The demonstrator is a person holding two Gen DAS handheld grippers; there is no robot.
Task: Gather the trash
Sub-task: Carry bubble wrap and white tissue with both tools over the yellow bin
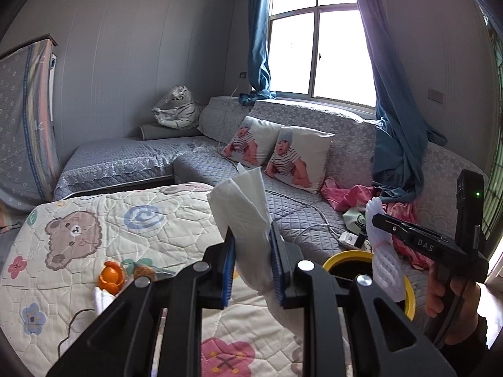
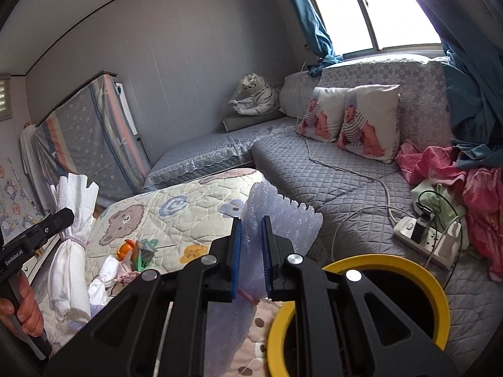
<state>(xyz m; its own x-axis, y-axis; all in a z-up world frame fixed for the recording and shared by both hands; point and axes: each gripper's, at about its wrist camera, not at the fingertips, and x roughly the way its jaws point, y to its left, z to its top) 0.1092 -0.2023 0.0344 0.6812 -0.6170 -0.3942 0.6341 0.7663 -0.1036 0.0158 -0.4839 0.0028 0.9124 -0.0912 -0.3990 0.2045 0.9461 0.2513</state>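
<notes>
Left wrist view: my left hand-held gripper (image 1: 252,262) is clamping a white paper tissue bundle (image 1: 243,207), which is sticking up at frame centre above the blue pads. The bundle is hanging over the cartoon-print quilt (image 1: 94,229) at lower left. An orange peel (image 1: 110,278) is lying on the quilt at lower left, with small scraps beside it. The yellow-rimmed bin (image 1: 341,259) is sitting at lower right, partly hidden behind the linkage. My right hand-held gripper (image 1: 375,220) is showing at right, gripping a white foam net sleeve (image 1: 388,270) that is dangling over the bin rim.

Right wrist view: the right hand-held gripper (image 2: 251,256) is clenching the foam net sleeve (image 2: 279,216) at centre. The bin (image 2: 408,270) is sitting at lower right, opening dark. The left hand-held gripper (image 2: 66,216) is entering at left edge with the tissue bundle (image 2: 70,251). The peel (image 2: 125,249) and a crumpled wrapper (image 2: 146,256) are lying on the quilt (image 2: 176,216). A power strip (image 2: 424,238) is resting on the grey sofa (image 2: 330,169) at right.
</notes>
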